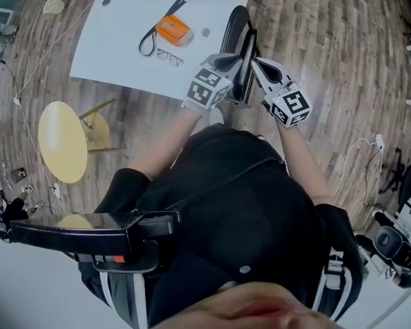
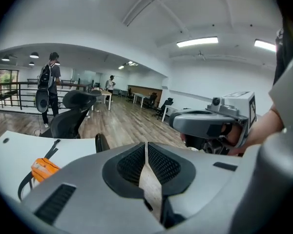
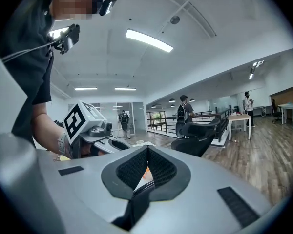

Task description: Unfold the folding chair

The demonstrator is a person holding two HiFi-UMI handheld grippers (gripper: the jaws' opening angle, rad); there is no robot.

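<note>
Wood-floor office, white table (image 1: 123,40): folding chair (image 1: 238,26) stands folded at its edge, between both tongs.
Left tongs (image 1: 227,62) and right tongs (image 1: 259,64) are closed and empty, flanking the chair. Risk: closed tips just push it, so it slides or tips.

White table (image 1: 116,46) on the far left has an orange pouch (image 1: 173,30) and glasses (image 1: 168,57) just beside it. A yellow round stool (image 1: 63,141) sits nearer, on the left.

Open-plan office: desks (image 3: 240,116), swivel chairs (image 3: 201,133).
</note>
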